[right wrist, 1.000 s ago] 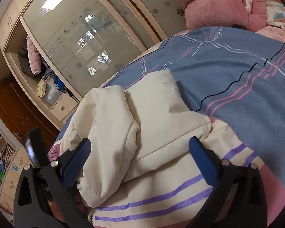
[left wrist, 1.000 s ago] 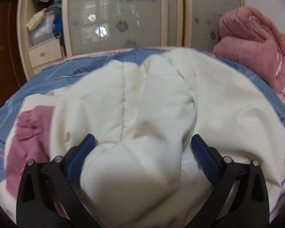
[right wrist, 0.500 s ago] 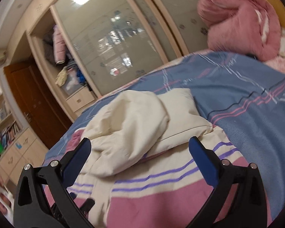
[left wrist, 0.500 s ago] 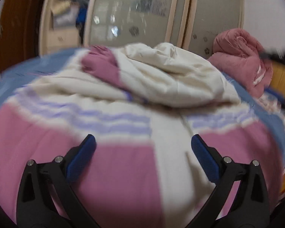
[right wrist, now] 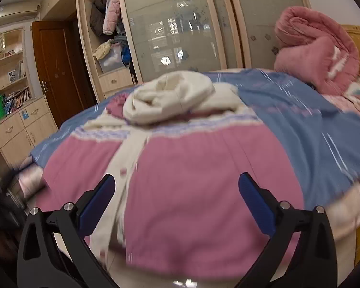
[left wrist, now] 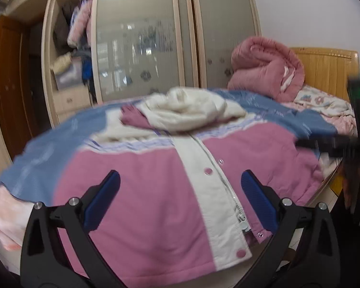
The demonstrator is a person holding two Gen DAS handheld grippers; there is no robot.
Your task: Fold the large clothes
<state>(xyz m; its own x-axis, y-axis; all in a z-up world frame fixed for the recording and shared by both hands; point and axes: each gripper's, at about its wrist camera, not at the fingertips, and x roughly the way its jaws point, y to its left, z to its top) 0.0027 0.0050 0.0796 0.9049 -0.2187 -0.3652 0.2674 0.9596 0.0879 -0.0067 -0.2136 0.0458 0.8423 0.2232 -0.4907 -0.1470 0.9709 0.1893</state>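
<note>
A padded jacket (left wrist: pixel 141 192) (right wrist: pixel 199 187) lies front up on the bed, pink below, cream and purple-striped above. Its white snap placket (left wrist: pixel 211 175) (right wrist: pixel 129 153) runs down the middle. Cream sleeves and hood (left wrist: pixel 187 110) (right wrist: pixel 170 96) are bunched on its far end. My left gripper (left wrist: pixel 180 187) hovers open above the hem near the zipper end. My right gripper (right wrist: pixel 176 192) hangs open over the pink lower part, holding nothing. The right gripper shows as a dark blur (left wrist: pixel 336 144) at the left view's right edge.
The blue striped bed sheet (right wrist: pixel 300 110) covers the bed. A rolled pink quilt (left wrist: pixel 266 69) (right wrist: pixel 316 50) lies by the wooden headboard (left wrist: pixel 328 67). Wardrobe with frosted sliding doors (right wrist: pixel 177 28) stands behind the bed; bookshelf and drawers (right wrist: pixel 12 110) at left.
Both grippers have pulled back from the bunched cream sleeves toward the jacket's hem. The folded-in sleeves now lie far off and the pink lower part fills the foreground.
</note>
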